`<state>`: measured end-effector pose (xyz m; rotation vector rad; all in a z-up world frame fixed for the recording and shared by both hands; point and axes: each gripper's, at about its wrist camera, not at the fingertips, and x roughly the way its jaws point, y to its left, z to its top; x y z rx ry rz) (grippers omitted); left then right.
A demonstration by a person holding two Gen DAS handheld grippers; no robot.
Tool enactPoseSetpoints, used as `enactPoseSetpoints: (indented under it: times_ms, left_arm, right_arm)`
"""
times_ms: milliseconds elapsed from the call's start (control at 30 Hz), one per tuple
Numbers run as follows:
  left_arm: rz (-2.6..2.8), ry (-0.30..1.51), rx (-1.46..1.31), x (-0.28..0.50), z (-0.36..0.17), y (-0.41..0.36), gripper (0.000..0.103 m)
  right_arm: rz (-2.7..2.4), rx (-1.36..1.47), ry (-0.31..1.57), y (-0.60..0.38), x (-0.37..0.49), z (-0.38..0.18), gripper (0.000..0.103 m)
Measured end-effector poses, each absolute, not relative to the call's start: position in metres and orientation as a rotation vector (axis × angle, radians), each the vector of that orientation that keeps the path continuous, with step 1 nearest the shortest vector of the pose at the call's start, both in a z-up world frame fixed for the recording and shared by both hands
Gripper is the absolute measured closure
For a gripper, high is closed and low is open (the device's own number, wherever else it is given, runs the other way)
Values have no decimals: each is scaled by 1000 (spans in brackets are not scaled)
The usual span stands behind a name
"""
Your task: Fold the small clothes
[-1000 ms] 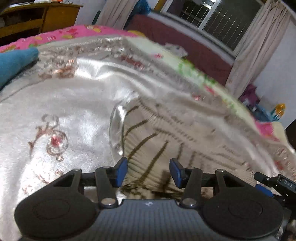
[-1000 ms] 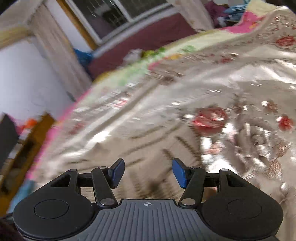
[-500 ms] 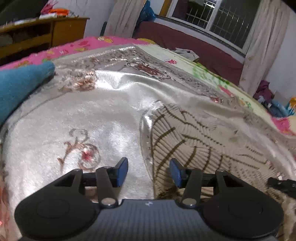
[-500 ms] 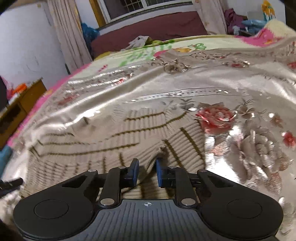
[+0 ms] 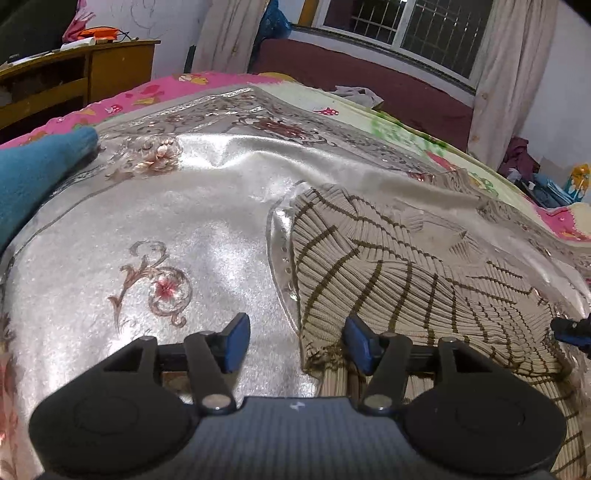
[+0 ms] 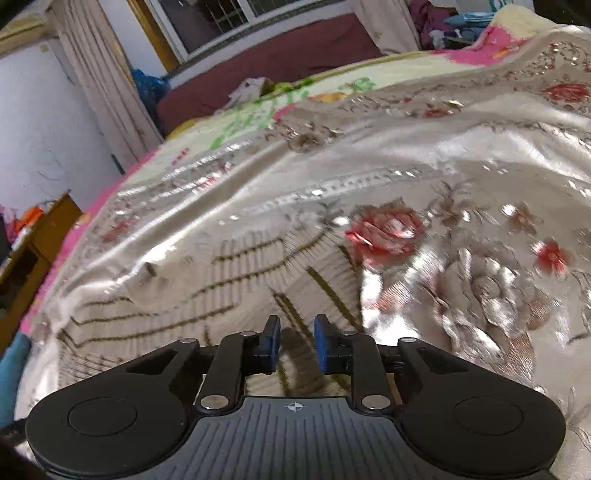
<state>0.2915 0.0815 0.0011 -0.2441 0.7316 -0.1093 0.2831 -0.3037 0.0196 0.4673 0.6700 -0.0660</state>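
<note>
Left tongs: your left tongs [image 5: 295,345] are spread wide, blue pads [image 5: 236,341] well apart, nothing between them but bedcover and the hem corner.
Left tongs position: you're hovering low over the near left corner of the striped knit garment [image 5: 399,273]; its edge runs up at 12 o'clock, right between your two pads.
Right tongs: your right tongs [image 6: 295,345] are narrowed, pads [image 6: 271,341] close together with a fold of the knit rising in the small gap. It looks pinched, but the picture is smeared there, so you cannot tell for sure whether the cloth is truly gripped.
Right tongs seen from the left: a dark tip with blue on it [image 5: 570,328] pokes in at 3 o'clock, touching the garment's far edge.
Garment: beige ribbed knit with thin dark stripes [image 6: 207,291], lying spread on the bed, rumpled toward 1 o'clock in your left view; in the right view it fans out from 12 to 9 o'clock.
Bedcover: shiny silver satin bedcover [image 5: 122,229] with rose embroidery under everything; a big red rose [image 6: 388,230] sits at 1 o'clock of your right tongs, just beside the knit.
Blue cloth: a teal item [image 5: 33,173] at 10 o'clock, well apart from the garment.
Room: wooden desk [image 5: 74,77] at 11 o'clock, window [image 5: 410,33] and curtains beyond the bed.
</note>
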Motion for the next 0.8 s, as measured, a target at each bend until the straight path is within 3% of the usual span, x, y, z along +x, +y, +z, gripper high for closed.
enactPoseSetpoints:
  times_ms: [100,200,267,333,400,500,667,733,800]
  left_arm:
    - [-105,733,-252,290,1,82,41]
    - [-108,733,-244,289,0,80,40]
    - [-111,732,-239,289,0,80,39]
    - [-116,732,-237,289,0,81,39]
    - [-119,730,-238,289,0,81,39]
    - [-113,718,-247,286,2,84,39]
    - [-91,697,-268,281,1,90,39]
    - [-89,700,-260,282,1,89,39]
    - [-92,703,-260,282,2,88,39]
  right_arm:
    - [-65,468,688,-300,293,18,39]
    - [-81,442,709,-295,301,11,40]
    - [-84,448,706,-295,302,10,43]
    - [-72,440,704,-293,301,13,68]
    - [-61,441,711,-294,300,15,87]
    - [-56,462,691,-299,292,21,97]
    - [-75,493,668,-307,279,24,98]
    - [-64,529,697,-309,285,18,88]
    - [-57,570,736,-311,290,12,87]
